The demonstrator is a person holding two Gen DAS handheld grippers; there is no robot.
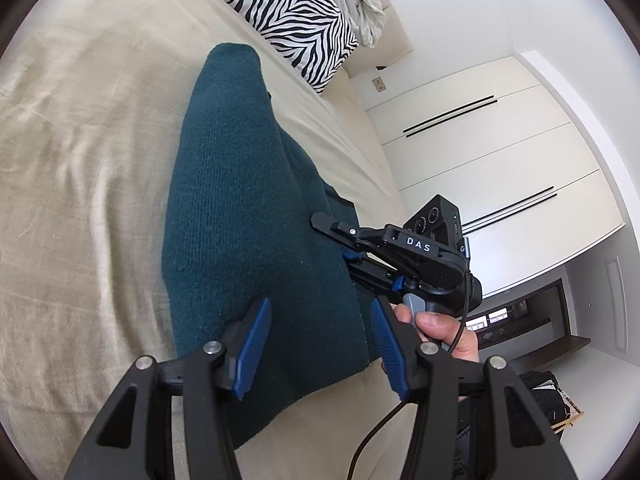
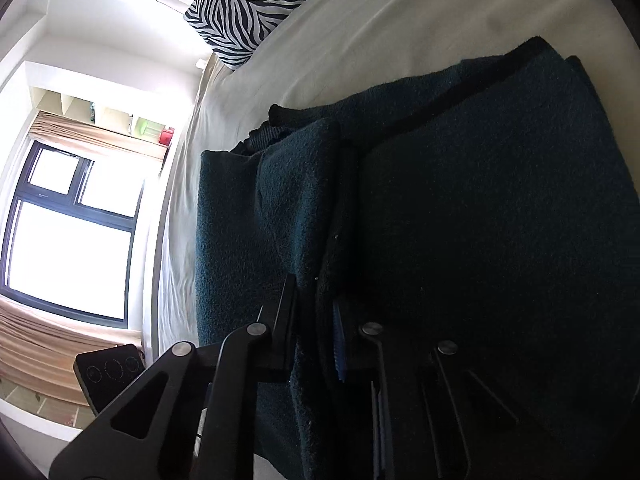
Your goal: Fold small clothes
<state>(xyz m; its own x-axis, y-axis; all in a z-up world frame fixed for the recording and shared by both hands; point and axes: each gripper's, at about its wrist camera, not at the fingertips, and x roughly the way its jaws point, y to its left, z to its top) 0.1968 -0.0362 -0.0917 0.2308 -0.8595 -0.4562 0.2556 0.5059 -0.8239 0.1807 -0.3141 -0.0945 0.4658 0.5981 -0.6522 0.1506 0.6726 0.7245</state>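
A dark teal knit garment (image 1: pixel 240 200) lies folded lengthwise on the beige bed (image 1: pixel 80 160). My left gripper (image 1: pixel 320 340) is open just above the garment's near end, its blue pads (image 1: pixel 252 344) apart with nothing between them. My right gripper (image 1: pixel 340 248) shows in the left wrist view at the garment's right edge, held by a hand (image 1: pixel 440 332). In the right wrist view the right gripper (image 2: pixel 316 320) is shut on a fold of the teal garment (image 2: pixel 480 220), with cloth bunched between the fingers.
A zebra-print pillow (image 1: pixel 288 12) and a rumpled pale blanket (image 1: pixel 360 0) lie at the head of the bed. White wardrobe doors (image 1: pixel 500 152) stand beyond the bed's right side. A window (image 2: pixel 68 236) with curtains is on the other side.
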